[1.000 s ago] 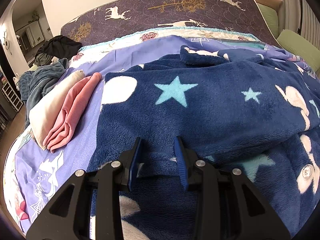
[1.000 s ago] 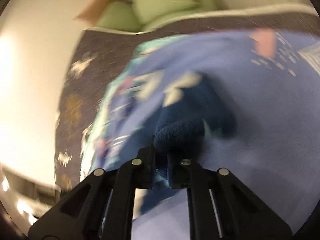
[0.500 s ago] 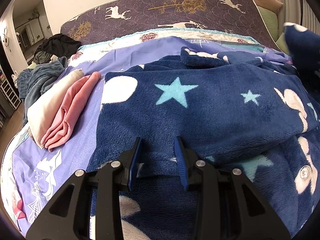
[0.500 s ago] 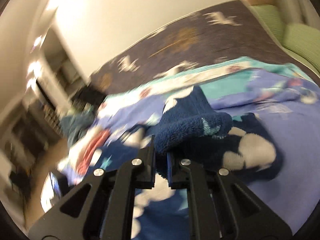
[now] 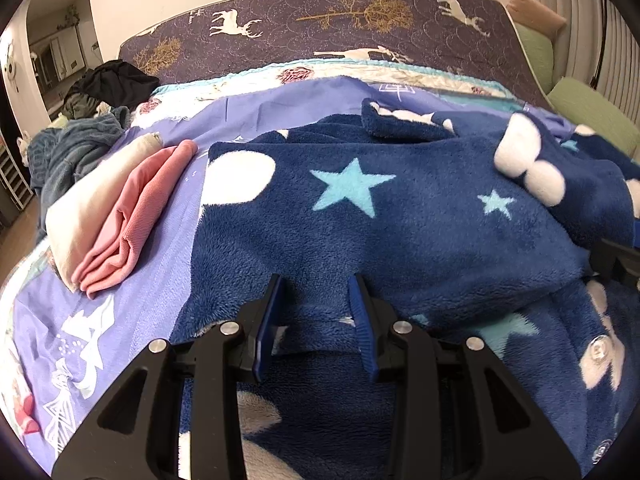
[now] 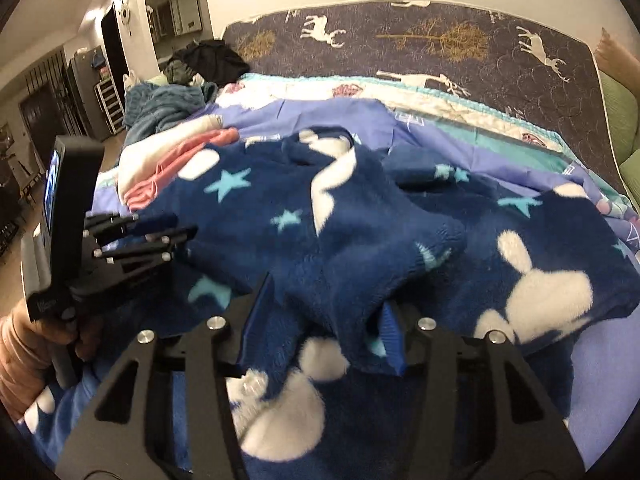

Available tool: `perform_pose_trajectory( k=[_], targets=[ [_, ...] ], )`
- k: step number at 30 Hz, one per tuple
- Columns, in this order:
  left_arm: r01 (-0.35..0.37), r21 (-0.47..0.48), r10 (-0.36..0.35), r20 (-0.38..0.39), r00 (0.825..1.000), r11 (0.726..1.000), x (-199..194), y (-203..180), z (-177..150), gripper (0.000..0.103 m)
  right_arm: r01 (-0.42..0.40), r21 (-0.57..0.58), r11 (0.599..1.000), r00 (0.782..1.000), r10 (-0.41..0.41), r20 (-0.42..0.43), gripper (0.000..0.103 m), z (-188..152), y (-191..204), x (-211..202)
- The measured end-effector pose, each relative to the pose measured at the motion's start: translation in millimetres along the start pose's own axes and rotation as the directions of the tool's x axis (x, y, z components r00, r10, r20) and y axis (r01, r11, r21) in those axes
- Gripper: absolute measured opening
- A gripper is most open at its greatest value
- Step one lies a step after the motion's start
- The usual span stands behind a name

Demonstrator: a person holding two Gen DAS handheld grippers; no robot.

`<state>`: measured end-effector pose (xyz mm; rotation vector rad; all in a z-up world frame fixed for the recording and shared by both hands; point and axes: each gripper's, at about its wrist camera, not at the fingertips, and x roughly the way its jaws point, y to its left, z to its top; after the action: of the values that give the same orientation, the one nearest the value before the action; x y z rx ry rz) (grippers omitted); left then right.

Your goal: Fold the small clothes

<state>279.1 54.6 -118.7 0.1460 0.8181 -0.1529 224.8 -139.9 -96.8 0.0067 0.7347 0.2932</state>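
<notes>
A dark blue fleece garment (image 5: 380, 216) with light blue stars and white rabbit shapes lies on the bed, partly folded over itself. My left gripper (image 5: 316, 304) is open, its blue-padded fingers low over the garment's near edge. My right gripper (image 6: 326, 300) is open, and a sleeve (image 6: 360, 264) of the garment lies loose between its fingers, laid across the body. The left gripper also shows in the right wrist view (image 6: 160, 236) at the left. The right gripper's edge shows at the right of the left wrist view (image 5: 616, 260).
A folded pink and cream stack (image 5: 116, 216) lies left of the garment on the purple sheet (image 5: 120, 320). Dark clothes (image 5: 108, 84) are piled at the far left. A deer-print mattress (image 5: 360, 20) stands behind. Green cushions (image 5: 592, 116) lie at the right.
My right gripper swung the sleeve from the right over the garment's body and opened, letting it drop there. My left gripper stayed still and open.
</notes>
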Motion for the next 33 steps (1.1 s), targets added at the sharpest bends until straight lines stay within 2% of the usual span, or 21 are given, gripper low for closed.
perform_pose_trajectory(
  k=[2, 3, 4, 5, 7, 9, 10, 11, 12, 16, 18, 19, 20, 21, 22, 24, 27, 29, 30, 32, 33],
  targets=[
    [0.081, -0.052, -0.08, 0.016, 0.997, 0.995, -4.8, 10.3, 0.2, 0.047, 0.001, 0.006, 1.0, 0.999, -0.001, 0.035, 0.052, 5.8, 6.8, -0.6],
    [0.128, -0.08, -0.126, 0.026, 0.992, 0.989, -7.3, 14.8, -0.3, 0.052, -0.006, -0.032, 0.999, 0.998, 0.008, 0.061, 0.052, 7.6, 17.1, -2.0],
    [0.2, -0.129, -0.197, 0.042, 0.98, 0.971, -10.5, 23.2, -1.2, 0.059, -0.018, -0.117, 0.993, 0.997, 0.027, 0.076, 0.053, 6.2, 34.1, -3.8],
    [0.253, -0.169, -0.247, 0.054, 0.967, 0.953, -12.8, 29.4, -2.2, 0.061, -0.023, -0.194, 0.981, 0.996, 0.038, 0.077, 0.054, 3.6, 48.1, -4.0],
    [0.373, -0.253, -0.365, 0.081, 0.928, 0.893, -15.9, 41.3, -3.6, 0.061, -0.022, -0.32, 0.947, 0.996, 0.049, 0.076, 0.053, -4.9, 71.1, -4.8],
    [0.48, -0.3, -0.474, 0.099, 0.875, 0.824, -16.1, 44.6, -2.1, 0.061, -0.032, -0.346, 0.938, 0.997, 0.054, 0.056, 0.053, -12.3, 76.1, -4.6],
    [0.538, -0.309, -0.536, 0.101, 0.838, 0.784, -15.7, 41.7, -0.3, 0.061, -0.031, -0.338, 0.941, 0.997, 0.051, 0.05, 0.053, -14.1, 73.9, -5.1],
    [0.57, -0.306, -0.572, 0.093, 0.815, 0.762, -14.8, 37.6, 1.3, 0.061, -0.028, -0.331, 0.943, 0.998, 0.046, 0.047, 0.053, -15.3, 71.5, -6.1],
    [0.589, -0.296, -0.596, 0.076, 0.799, 0.752, -13.3, 30.8, 3.3, 0.06, -0.018, -0.318, 0.948, 0.998, 0.035, 0.047, 0.053, -16.6, 66.7, -9.0],
    [0.588, -0.181, -0.599, -0.007, 0.801, 0.788, -13.6, -10.5, 9.8, 0.06, 0.02, -0.248, 0.968, 0.998, -0.005, 0.061, 0.06, -19.8, 39.1, -28.7],
    [0.574, -0.131, -0.584, -0.054, 0.81, 0.808, -10.0, -34.5, 13.9, 0.056, 0.062, -0.189, 0.98, 0.996, -0.05, 0.069, 0.062, -25.8, 17.8, -41.2],
    [0.566, -0.116, -0.575, -0.071, 0.815, 0.816, -7.2, -42.3, 15.7, 0.045, 0.08, -0.164, 0.983, 0.995, -0.069, 0.07, 0.062, -28.0, 9.0, -45.4],
    [0.552, -0.099, -0.56, -0.088, 0.824, 0.828, -3.7, -50.0, 18.5, 0.029, 0.1, -0.139, 0.985, 0.993, -0.091, 0.071, 0.062, -30.7, -0.3, -49.8],
    [0.53, -0.083, -0.536, -0.102, 0.838, 0.844, 0.7, -59.6, 22.0, 0.018, 0.134, -0.104, 0.985, 0.989, -0.127, 0.071, 0.062, -34.0, -12.8, -55.4],
    [0.525, -0.083, -0.531, -0.105, 0.841, 0.847, -1.7, -61.3, 23.2, 0.009, 0.169, -0.074, 0.983, 0.984, -0.164, 0.069, 0.063, -36.4, -23.8, -60.1],
    [0.512, -0.091, -0.518, -0.072, 0.852, 0.854, -11.5, -58.4, 33.4, 0.009, 0.252, -0.017, 0.967, 0.966, -0.251, 0.06, 0.065, -40.8, -46.0, -68.4],
    [0.503, -0.051, -0.501, 0.043, 0.864, 0.863, -51.4, -45.5, 57.6, 0.009, 0.383, 0.066, 0.922, 0.924, -0.383, -0.004, 0.066, -45.9, -84.3, -71.1],
    [0.458, -0.009, -0.453, 0.122, 0.883, 0.889, -82.4, -30.4, 74.8, 0.009, 0.433, 0.11, 0.895, 0.902, -0.429, -0.059, 0.066, -49.2, -105.8, -69.1],
    [0.436, 0.006, -0.432, 0.152, 0.889, 0.9, -93.9, -21.8, 79.8, 0.009, 0.439, 0.128, 0.889, 0.898, -0.433, -0.076, 0.066, -50.7, -114.8, -68.8],
    [0.356, 0.033, -0.356, 0.199, 0.913, 0.934, -110.9, -3.5, 90.9, 0.009, 0.445, 0.132, 0.886, 0.895, -0.438, -0.081, 0.067, -50.6, -120.0, -67.6],
    [0.288, 0.04, -0.289, 0.213, 0.933, 0.957, -113.2, 6.4, 94.0, 0.009, 0.443, 0.128, 0.887, 0.897, -0.436, -0.079, 0.068, -50.3, -119.7, -67.2]
  ],
)
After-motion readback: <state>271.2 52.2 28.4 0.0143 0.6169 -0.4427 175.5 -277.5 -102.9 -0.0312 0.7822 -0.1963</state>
